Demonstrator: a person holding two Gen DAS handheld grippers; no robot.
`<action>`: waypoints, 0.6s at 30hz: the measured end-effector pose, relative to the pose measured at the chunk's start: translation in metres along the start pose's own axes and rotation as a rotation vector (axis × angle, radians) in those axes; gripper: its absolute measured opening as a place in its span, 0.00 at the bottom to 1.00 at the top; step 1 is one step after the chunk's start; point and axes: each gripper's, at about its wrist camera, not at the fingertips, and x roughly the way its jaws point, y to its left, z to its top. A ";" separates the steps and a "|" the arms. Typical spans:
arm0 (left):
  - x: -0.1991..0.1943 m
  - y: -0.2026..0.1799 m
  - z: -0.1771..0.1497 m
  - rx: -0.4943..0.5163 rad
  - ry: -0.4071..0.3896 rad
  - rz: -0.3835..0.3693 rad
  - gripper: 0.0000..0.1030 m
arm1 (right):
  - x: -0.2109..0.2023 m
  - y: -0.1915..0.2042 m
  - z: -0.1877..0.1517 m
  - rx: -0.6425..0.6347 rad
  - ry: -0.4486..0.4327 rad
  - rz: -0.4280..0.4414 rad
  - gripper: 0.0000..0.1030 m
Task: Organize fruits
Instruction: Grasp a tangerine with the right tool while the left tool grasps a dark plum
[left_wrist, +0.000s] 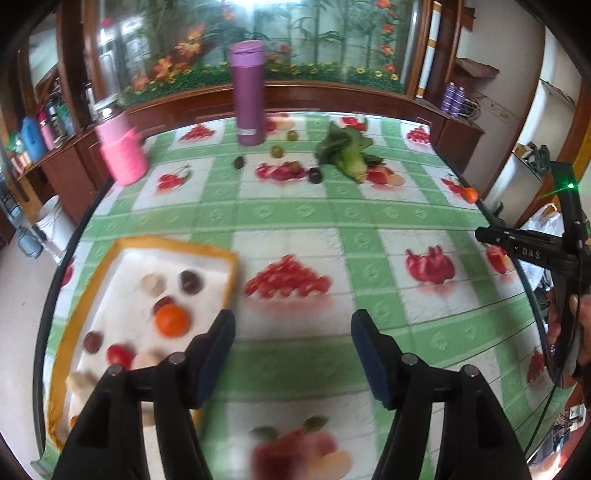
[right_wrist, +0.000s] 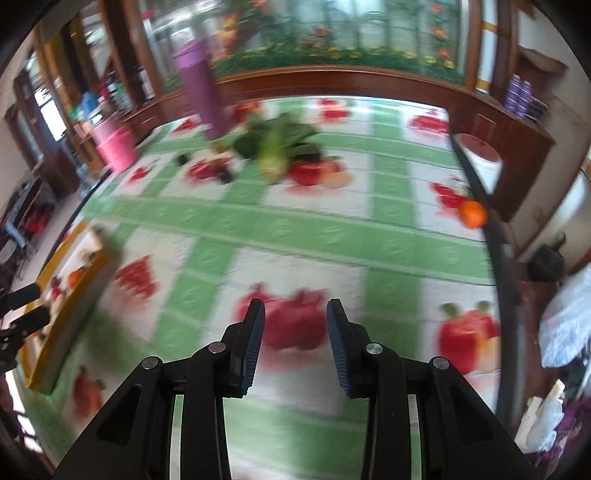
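Fruits are seen gathered in a white tray with an orange rim (left_wrist: 221, 254), which lies just left of the left gripper (left_wrist: 291, 336) and partly under its left finger. The left gripper's jaws are spread wide apart, with nothing between them but the green-checked tablecloth (left_wrist: 295, 221). Closest to the left finger, an orange fruit (left_wrist: 171, 320) is seen in the tray, with a red fruit (left_wrist: 120, 353) and a dark one (left_wrist: 93, 341) further left, and a dark plum-like fruit (left_wrist: 191, 281) and a pale round one (left_wrist: 153, 284) just beyond. Well ahead of the left gripper, small loose fruits are scattered on the cloth: a dark one (left_wrist: 315, 175), another dark one (left_wrist: 240, 162) and two greenish ones (left_wrist: 277, 150). A leafy green vegetable (left_wrist: 347, 151) is lying just right of them. Behind these a purple bottle (left_wrist: 247, 92) stands upright, and a pink cup (left_wrist: 123, 155) stands far ahead to the left. The right gripper (right_wrist: 295, 332) is held above the cloth with its jaws parted and nothing between them. Far ahead and to its right, a small orange fruit (right_wrist: 472, 214) sits at the table's edge. The tray is seen blurred at the far left of the right wrist view.
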 end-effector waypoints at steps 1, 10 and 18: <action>0.005 -0.006 0.006 0.007 0.001 -0.003 0.67 | 0.001 -0.015 0.004 0.016 -0.008 -0.020 0.32; 0.069 -0.033 0.045 0.037 0.056 0.058 0.67 | 0.051 -0.116 0.042 0.088 -0.039 -0.117 0.35; 0.109 -0.026 0.065 0.033 0.095 0.128 0.67 | 0.088 -0.132 0.061 0.046 -0.033 -0.161 0.38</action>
